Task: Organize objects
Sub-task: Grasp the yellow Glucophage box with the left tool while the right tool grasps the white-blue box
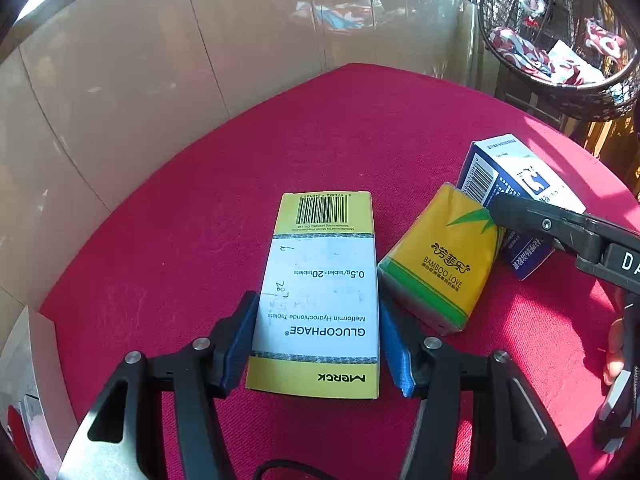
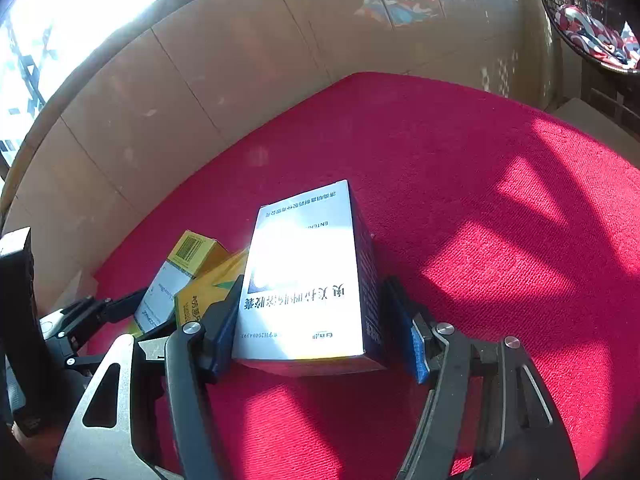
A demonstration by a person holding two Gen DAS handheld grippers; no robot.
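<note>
A yellow and white Glucophage box [image 1: 320, 296] lies flat on the red tabletop [image 1: 240, 184], between the blue pads of my left gripper [image 1: 318, 340], which is shut on its sides. A yellow tissue pack [image 1: 440, 264] lies right beside it. A blue and white medicine box [image 1: 516, 184] sits behind the pack. In the right wrist view that blue and white box [image 2: 308, 280] sits between the pads of my right gripper [image 2: 316, 336]; the left pad touches it and the right pad stands just off its side. The Glucophage box [image 2: 176, 280] and tissue pack [image 2: 208, 292] show at left.
A beige tiled wall [image 1: 160, 60] rings the far edge of the table. A dark wicker hanging basket [image 1: 560, 40] with red patterned cushions hangs at the upper right. Sunlit patches fall on the right part of the tabletop [image 2: 500, 220].
</note>
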